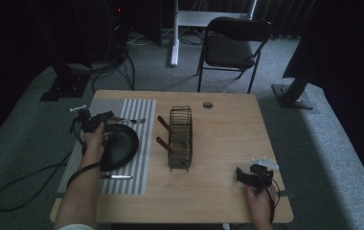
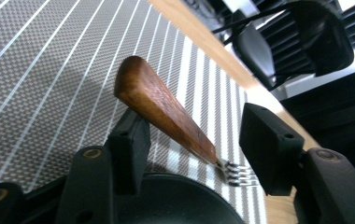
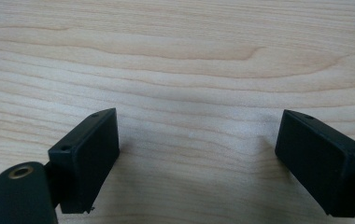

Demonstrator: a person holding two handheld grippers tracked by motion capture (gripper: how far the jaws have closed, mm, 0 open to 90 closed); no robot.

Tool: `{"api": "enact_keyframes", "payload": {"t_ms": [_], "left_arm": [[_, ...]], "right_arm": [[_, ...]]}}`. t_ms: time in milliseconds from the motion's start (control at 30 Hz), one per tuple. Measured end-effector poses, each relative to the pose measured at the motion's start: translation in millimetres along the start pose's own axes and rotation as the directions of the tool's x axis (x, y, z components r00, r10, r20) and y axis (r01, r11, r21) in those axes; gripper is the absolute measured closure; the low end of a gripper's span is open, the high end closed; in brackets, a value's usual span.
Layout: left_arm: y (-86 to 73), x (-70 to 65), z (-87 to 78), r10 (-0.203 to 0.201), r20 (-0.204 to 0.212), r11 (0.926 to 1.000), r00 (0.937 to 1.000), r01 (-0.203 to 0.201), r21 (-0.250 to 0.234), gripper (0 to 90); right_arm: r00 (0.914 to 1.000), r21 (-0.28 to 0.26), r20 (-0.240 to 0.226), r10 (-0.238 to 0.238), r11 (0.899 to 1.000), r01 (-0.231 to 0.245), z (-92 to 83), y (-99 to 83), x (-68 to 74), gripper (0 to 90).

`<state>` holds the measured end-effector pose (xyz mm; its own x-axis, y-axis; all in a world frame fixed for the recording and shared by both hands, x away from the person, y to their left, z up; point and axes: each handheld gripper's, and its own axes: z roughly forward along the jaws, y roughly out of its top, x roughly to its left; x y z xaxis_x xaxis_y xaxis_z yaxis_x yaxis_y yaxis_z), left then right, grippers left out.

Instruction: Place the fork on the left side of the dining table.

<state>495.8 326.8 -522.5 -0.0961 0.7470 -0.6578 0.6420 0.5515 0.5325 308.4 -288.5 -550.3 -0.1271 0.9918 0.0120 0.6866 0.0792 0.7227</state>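
A fork with a brown wooden handle [image 2: 166, 109] lies on the striped placemat [image 2: 45, 70], its metal tines [image 2: 237, 173] pointing away. My left gripper [image 2: 194, 144] stands open around the handle: the handle leans against the left pad [image 2: 131, 140], while the right pad [image 2: 269, 144] is clear of it. In the high view the left gripper [image 1: 104, 117] sits at the mat's far left, just behind a black plate [image 1: 119, 143], with the fork [image 1: 133, 120] stretching to its right. My right gripper [image 3: 199, 154] is open over bare wood, near the table's front right corner [image 1: 246, 175].
A black wire rack [image 1: 180, 139] stands mid-table with two wooden-handled utensils [image 1: 164, 125] in it. A metal knife [image 1: 118, 177] lies on the placemat [image 1: 142, 158] in front of the plate. A folding chair [image 1: 235, 43] stands beyond the table.
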Motion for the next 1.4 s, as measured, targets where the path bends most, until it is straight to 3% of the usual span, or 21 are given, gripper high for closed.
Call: {"api": "enact_keyframes", "payload": {"t_ms": [33, 200, 300, 400, 467, 633, 700, 800, 967, 1033, 1133, 1167, 1200, 1267, 1333, 1400], "left_arm": [[-0.1, -0.1, 1.2, 0.017, -0.019, 0.9997, 0.9997, -0.017, 0.019, 41.2], [0.5, -1.0, 1.3, 0.065, -0.06, 0.9979, 0.9961, -0.064, 0.009, 41.2], [0.4, -2.2, 2.7, 0.105, -0.1, 0.9943, 0.9895, -0.102, 0.03, 41.2], [0.3, 0.3, 3.2, 0.087, -0.119, 0.9957, 0.9891, -0.083, 0.042, 41.2], [0.3, 2.1, 2.3, 0.067, -0.11, 0.9974, 0.9917, -0.063, 0.034, 41.2], [1.9, 1.4, 1.4, 0.078, -0.13, 0.9966, 0.9884, -0.074, 0.036, 41.2], [3.4, 2.2, 1.0, 0.069, -0.125, 0.9975, 0.9897, -0.066, 0.027, 41.1], [4.2, 1.9, 1.4, 0.08, -0.145, 0.9966, 0.9862, -0.076, 0.032, 39.7], [2.7, 0.3, 2.2, 0.135, -0.208, 0.9903, 0.9689, -0.124, 0.062, 39.7], [2.3, -1.4, 1.6, 0.174, -0.235, 0.9846, 0.9562, -0.165, 0.057, 39.7], [2.8, -3.2, 0.9, 0.195, -0.241, 0.9808, 0.9508, -0.188, 0.054, 39.7], [3.3, -6.3, -1.0, 0.229, -0.258, 0.9734, 0.9385, -0.223, 0.053, 39.7], [3.2, -7.8, -1.3, 0.242, -0.263, 0.9702, 0.934, -0.235, 0.057, 39.7], [2.4, -11.2, -2.2, 0.285, -0.275, 0.9583, 0.9182, -0.278, 0.067, 39.7], [0.9, -13.7, -3.0, 0.309, -0.272, 0.9509, 0.9112, -0.3, 0.075, 39.7], [-1.4, -15.8, -4.0, 0.322, -0.266, 0.9468, 0.9088, -0.311, 0.083, 39.7]], "right_arm": [[1.0, 0.0, 0.0, 0.0, 1.0, 0.0, 0.0, 0.0, 0.0, 13.3], [1.0, 0.0, 0.0, 0.0, 1.0, 0.0, 0.0, 0.0, 0.0, 13.3], [1.0, 0.0, 0.0, 0.0, 1.0, 0.0, 0.0, 0.0, 0.0, 13.3], [1.0, 0.0, 0.0, 0.0, 1.0, 0.0, 0.0, 0.0, 0.0, 13.3], [1.0, 0.0, 0.0, 0.0, 1.0, 0.0, 0.0, 0.0, 0.0, 13.3], [1.0, 0.0, 0.0, 0.0, 1.0, 0.0, 0.0, 0.0, 0.0, 13.3], [1.0, 0.0, 0.0, 0.0, 1.0, 0.0, 0.0, 0.0, 0.0, 13.3], [1.0, 0.0, 0.0, 0.0, 1.0, 0.0, 0.0, 0.0, 0.0, 13.3], [1.0, 0.0, 0.0, 0.0, 1.0, 0.0, 0.0, 0.0, 0.0, 13.3], [1.0, 0.0, 0.0, -0.001, 1.0, 0.001, 0.0, 0.0, 0.0, 13.3], [1.0, 0.0, 0.0, 0.0, 1.0, 0.0, 0.0, 0.0, 0.0, 13.3], [1.0, 0.0, 0.0, 0.0, 1.0, 0.0, 0.0, 0.0, 0.0, 13.3], [1.0, 0.0, 0.0, 0.0, 1.0, 0.0, 0.0, 0.0, 0.0, 13.3], [1.0, 0.0, 0.0, -0.001, 1.0, 0.001, 0.0, 0.0, 0.0, 13.3], [1.0, 0.0, 0.0, 0.0, 1.0, 0.0, 0.0, 0.0, 0.0, 13.3], [1.0, 0.0, 0.0, -0.001, 1.0, 0.001, 0.0, 0.0, 0.0, 13.3]]}}
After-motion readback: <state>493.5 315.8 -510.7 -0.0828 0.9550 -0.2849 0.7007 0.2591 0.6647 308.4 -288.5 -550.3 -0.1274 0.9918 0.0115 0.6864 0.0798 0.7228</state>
